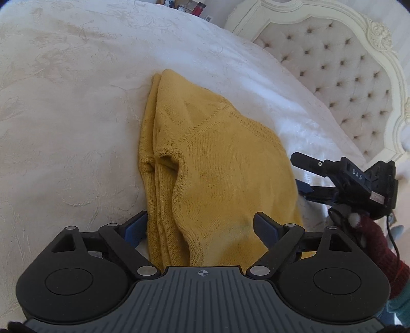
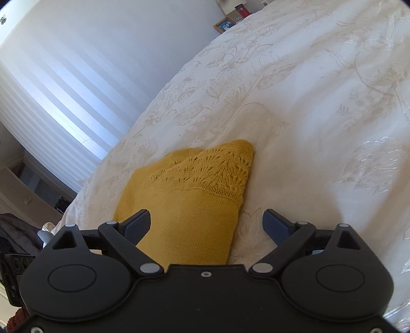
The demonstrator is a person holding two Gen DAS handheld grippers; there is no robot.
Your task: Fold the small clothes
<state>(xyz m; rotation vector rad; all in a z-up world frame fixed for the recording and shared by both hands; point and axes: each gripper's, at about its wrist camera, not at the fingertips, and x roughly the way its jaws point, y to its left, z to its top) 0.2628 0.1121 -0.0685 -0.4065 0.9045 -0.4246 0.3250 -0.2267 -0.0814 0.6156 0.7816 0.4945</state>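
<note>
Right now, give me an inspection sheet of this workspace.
Surface: cream floral bedspread.
Job's things: yellow knit garment, folded, lying flat.
Clutter: nothing seen on the bed.
Grippers: left tool open, over the garment's near edge; right tool open, nothing pinched.
Cables: black cable hangs by the right tool.
Surroundings: tufted headboard; striped blinds; red bottle and picture frame beyond the bed.

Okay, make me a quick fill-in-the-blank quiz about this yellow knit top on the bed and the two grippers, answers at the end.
1. The knit top is the colour ____.
2. It lies folded on a bedspread with a ____ pattern.
3. The left gripper has its jaws ____.
4. The right gripper has its jaws ____.

Answers: yellow; floral; open; open
</note>
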